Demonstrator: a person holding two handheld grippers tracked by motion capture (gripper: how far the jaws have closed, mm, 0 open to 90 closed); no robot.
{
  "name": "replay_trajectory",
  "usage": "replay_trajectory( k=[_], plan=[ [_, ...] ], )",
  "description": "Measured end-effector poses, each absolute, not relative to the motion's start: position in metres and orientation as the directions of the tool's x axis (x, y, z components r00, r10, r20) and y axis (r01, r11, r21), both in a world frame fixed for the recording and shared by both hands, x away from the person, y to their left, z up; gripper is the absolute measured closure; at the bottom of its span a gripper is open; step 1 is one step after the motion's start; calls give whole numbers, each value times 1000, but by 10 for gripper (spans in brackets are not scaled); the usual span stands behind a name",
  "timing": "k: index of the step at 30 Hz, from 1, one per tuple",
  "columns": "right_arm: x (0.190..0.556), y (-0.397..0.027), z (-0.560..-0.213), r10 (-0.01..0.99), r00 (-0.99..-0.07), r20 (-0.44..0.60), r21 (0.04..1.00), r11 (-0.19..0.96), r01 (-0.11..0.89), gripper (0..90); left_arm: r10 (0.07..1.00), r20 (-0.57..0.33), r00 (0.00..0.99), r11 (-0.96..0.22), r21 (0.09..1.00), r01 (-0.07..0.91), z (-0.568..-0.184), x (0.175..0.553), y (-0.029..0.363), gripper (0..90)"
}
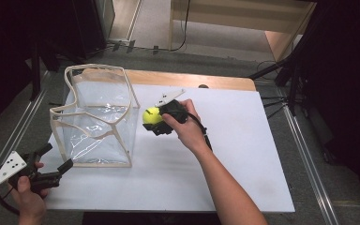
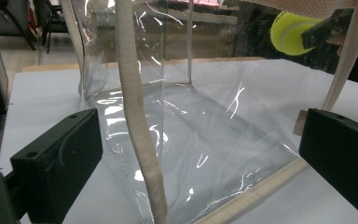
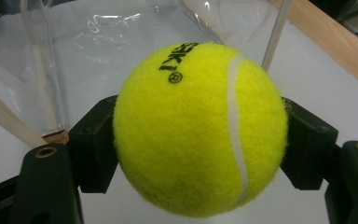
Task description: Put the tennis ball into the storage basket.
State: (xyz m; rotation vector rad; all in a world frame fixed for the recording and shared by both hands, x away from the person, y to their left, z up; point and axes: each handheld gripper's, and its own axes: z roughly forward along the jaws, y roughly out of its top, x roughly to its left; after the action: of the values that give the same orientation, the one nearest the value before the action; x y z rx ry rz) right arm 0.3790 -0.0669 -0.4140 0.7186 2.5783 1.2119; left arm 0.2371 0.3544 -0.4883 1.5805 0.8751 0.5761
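1. Tennis ball [image 1: 152, 115]: it sits pinched between the jaws of the right claw [image 1: 155, 121], off the table [image 1: 243, 154] and just beside the right wall of the clear bag [image 1: 96, 117], near its rim.
2. The step in hand looks like the carry: the ball is gripped and lifted, not yet over the bag's open top.
3. In the right gripper view the ball [image 3: 200, 128] bulges between both black jaws, which press on its sides; the grip looks firm.
4. The left claw [image 1: 56, 159] hangs with jaws spread wide at the bag's near left corner, holding nothing; in the left gripper view the bag's cloth-edged corner [image 2: 140, 135] stands between the jaws, untouched as far as I can tell.
5. Next, I'd say, the ball must clear the floppy rim, move over the opening, then be let go.
6. A ball has no long axis; its printed logo faces up towards the right gripper's camera, the white seam running top to bottom.
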Motion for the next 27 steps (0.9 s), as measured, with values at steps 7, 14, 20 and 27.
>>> replay_trajectory(
  k=[7, 14, 20, 27],
  plan=[
    [377, -67, -399, 501, -865, 15, 775, 541, 326, 239, 795, -102, 598, -40, 975, 220, -488, 237, 354, 0],
    [375, -65, -389, 490, -872, 7, 788, 534, 306, 239, 794, -101, 599, -39, 976, 216, -488, 237, 354, 0],
    [376, -61, -375, 475, -880, -9, 797, 534, 281, 238, 794, -99, 600, -43, 975, 218, -488, 237, 354, 0],
    [378, -59, -360, 470, -883, -14, 806, 528, 268, 238, 793, -101, 600, -41, 975, 218, -488, 237, 354, 0]
  ],
)
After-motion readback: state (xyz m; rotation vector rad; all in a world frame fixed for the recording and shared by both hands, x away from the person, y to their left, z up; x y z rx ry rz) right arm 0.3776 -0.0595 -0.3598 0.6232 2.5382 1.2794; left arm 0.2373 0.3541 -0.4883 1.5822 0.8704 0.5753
